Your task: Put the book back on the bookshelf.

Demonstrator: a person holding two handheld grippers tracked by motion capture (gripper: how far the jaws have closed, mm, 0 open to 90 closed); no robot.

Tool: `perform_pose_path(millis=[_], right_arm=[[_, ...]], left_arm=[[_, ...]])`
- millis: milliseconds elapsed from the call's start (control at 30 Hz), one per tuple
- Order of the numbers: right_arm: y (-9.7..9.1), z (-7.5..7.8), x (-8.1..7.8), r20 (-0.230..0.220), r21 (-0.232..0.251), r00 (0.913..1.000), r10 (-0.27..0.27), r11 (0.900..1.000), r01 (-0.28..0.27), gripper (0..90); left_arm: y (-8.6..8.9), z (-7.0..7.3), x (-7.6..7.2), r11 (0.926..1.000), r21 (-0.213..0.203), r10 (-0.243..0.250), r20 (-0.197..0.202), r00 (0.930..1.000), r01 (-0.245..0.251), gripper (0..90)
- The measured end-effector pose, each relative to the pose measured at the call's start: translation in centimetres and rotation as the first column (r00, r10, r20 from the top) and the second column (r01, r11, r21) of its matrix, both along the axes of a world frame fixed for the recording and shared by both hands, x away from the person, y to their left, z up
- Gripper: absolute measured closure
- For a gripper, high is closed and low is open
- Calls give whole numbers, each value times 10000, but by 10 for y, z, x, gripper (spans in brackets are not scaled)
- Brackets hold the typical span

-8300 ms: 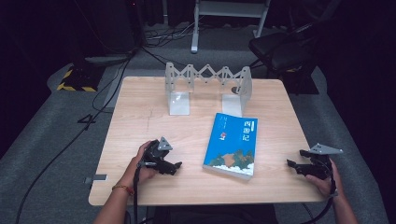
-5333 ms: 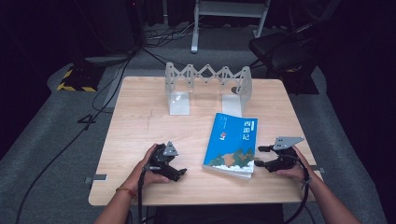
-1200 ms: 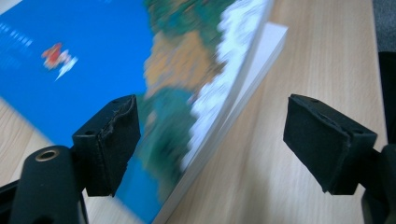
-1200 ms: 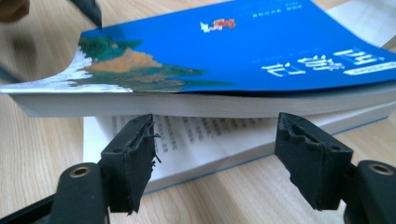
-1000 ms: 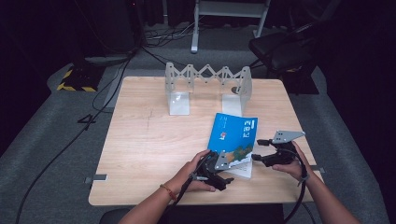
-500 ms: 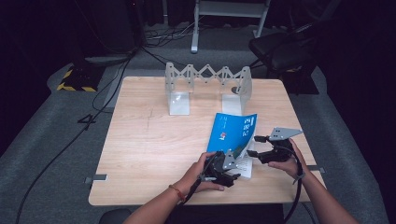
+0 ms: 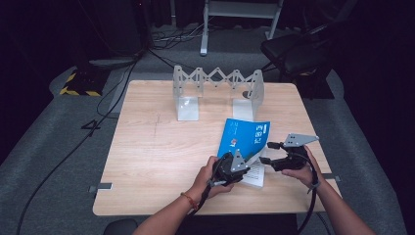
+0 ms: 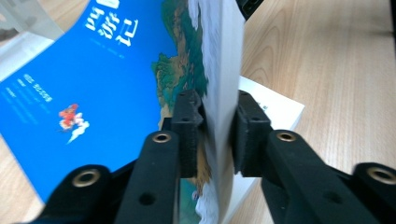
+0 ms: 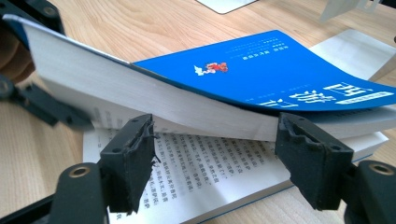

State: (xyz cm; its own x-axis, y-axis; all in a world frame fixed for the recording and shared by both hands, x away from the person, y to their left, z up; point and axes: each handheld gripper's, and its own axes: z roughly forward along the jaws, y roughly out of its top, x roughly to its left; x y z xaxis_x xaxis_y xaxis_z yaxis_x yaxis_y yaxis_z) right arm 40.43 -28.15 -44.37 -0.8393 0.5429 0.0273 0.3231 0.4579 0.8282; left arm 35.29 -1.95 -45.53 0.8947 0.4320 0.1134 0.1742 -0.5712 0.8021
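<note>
Light wooden table [image 7: 147,156] set on grey carpeted floor [image 7: 49,161]. White zigzag folding rack [image 7: 218,78] stood upright near far edge of table, flat foot plate at each end. Black cables [image 7: 117,83] trailed over floor at left, beside yellow-black striped block [image 7: 77,84]. White stand frame [image 7: 240,10] and dark chair [image 7: 293,51] seen behind table.

1. Book [image 7: 247,137]: bright blue cover, white lettering, small red-and-white figure, green-brown landscape at the lower edge; white pages with black print.
2. Table [image 7: 156,156]: light wood grain.
3. Rack [image 7: 218,90]: pale grey, zigzag lattice.
4. Left gripper [image 8: 212,128], right gripper [image 9: 215,149]: black, brass-coloured rivets.
5. Floor [image 7: 54,156]: grey.
</note>
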Motion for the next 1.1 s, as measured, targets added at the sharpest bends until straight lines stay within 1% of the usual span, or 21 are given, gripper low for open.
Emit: perform_pose_path(millis=[33, 100, 200, 267, 333, 400, 467, 567, 600, 667, 700, 733, 767, 833, 867, 933, 967, 1000, 1033, 1067, 1100], right_arm=[[0, -1, 0, -95, 39, 9999, 51, 10000, -50, 295], [5, -2, -1, -30, -218, 9998, 177, 9996, -177, 295], [10, -5, -5, 62, -470, 9992, 397, 9981, -394, 289], [10, -4, -8, 120, -492, 9980, 618, 9969, -611, 289], [8, -1, -11, 292, -397, 9966, 769, 9963, -757, 286], [4, 4, -13, 412, -147, 9944, 977, 9952, -972, 283], [3, 10, -16, 577, 110, 9907, 1230, 9922, -1238, 279], [6, 20, -18, 1013, 253, 9822, 1579, 9866, -1612, 278], [10, 22, -19, 1153, 257, 9777, 1758, 9834, -1798, 278], [17, 24, -19, 1199, 210, 9718, 2030, 9781, -2069, 278], [22, 24, -18, 1202, 162, 9667, 2259, 9732, -2294, 279], [29, 23, -17, 1238, -12, 9606, 2487, 9681, -2505, 281], [35, 21, -15, 1236, -225, 9554, 2682, 9633, -2676, 281], [44, 18, -11, 1011, -323, 9463, 3071, 9517, -3054, 281], [48, 16, -10, 1009, -436, 9421, 3198, 9475, -3169, 283], [56, 11, -6, 771, -523, 9308, 3572, 9338, -3540, 298], [59, 9, -5, 759, -623, 9259, 3699, 9286, -3659, 303], [60, 6, -4, 848, -849, 9253, 3696, 9280, -3628, 317], [61, 3, -1, 835, -1009, 9295, 3593, 9310, -3508, 320], [61, 1, 2, 739, -994, 9320, 3549, 9325, -3472, 327], [60, 0, 4, 766, -1079, 9334, 3505, 9336, -3417, 334]], left_arm=[[1, 1, -1, 9999, 151, -4, 58, 10000, 3, 757], [5, 1, -1, 9995, 309, -64, 193, 9998, 58, 768], [14, 4, 0, 9995, 287, -109, 117, 9999, 105, 781], [21, 6, 0, 9993, 339, -185, 136, 9997, 180, 786], [31, 7, 0, 9988, 400, -279, 57, 9996, 277, 789], [41, 7, 0, 9982, 474, -363, -92, 9993, 367, 789], [51, 8, -1, 9972, 578, -472, -97, 9988, 477, 788], [65, 8, -3, 9959, 689, -570, -187, 9982, 582, 786], [68, 8, -3, 9957, 718, -569, -204, 9982, 582, 786], [76, 8, -3, 9954, 734, -603, -272, 9978, 621, 785], [80, 9, -3, 9954, 727, -596, -295, 9978, 616, 785], [83, 9, -3, 9951, 748, -627, -284, 9976, 647, 785], [85, 10, -3, 9952, 744, -612, -283, 9977, 632, 784], [90, 11, -3, 9952, 738, -628, -284, 9976, 647, 784], [93, 12, -3, 9951, 752, -624, -279, 9977, 643, 784], [97, 12, -3, 9954, 721, -613, -291, 9977, 633, 783], [98, 11, -3, 9947, 767, -656, -313, 9974, 679, 783], [100, 11, -3, 9943, 812, -660, -313, 9973, 684, 783], [100, 11, -4, 9949, 757, -642, -318, 9974, 665, 783], [102, 11, -3, 9945, 783, -680, -301, 9972, 702, 782], [103, 10, -4, 9949, 752, -650, -327, 9974, 673, 781]])
